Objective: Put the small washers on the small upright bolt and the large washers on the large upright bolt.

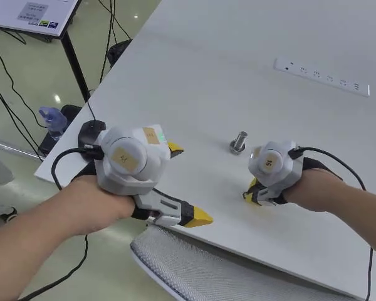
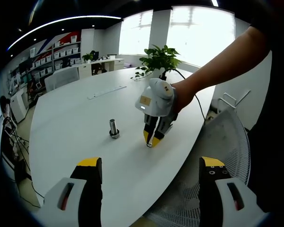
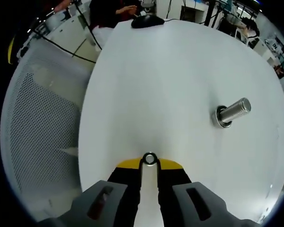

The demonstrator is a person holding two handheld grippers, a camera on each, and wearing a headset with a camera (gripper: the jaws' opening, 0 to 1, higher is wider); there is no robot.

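Head view: two hand-held grippers are seen at the near edge of a white table, with the upright bolt standing between them, a little beyond their fingertips.
Left gripper: the fingers are spread wide, one yellow tip over the table and the other at its near edge; nothing is held between them.
Right gripper: it is pointed down at the table top, with the fingers pressed together on a small washer, which is seen at the yellow tips in the right gripper view.
Bolt from the right gripper view: it is seen ahead and to the right of the closed fingertips, well apart from them. A ring-like base is seen at its foot; whether this is the bolt's head or a washer cannot be told.
Left gripper view: the bolt is seen ahead of the left finger. The right gripper is seen ahead, between the two spread fingers, with its tips at the table top.
Power strip: it lies on the table well beyond the bolt from the fingertips.
Mesh chair: it is seen below the table edge, beneath the left gripper's nearer finger.
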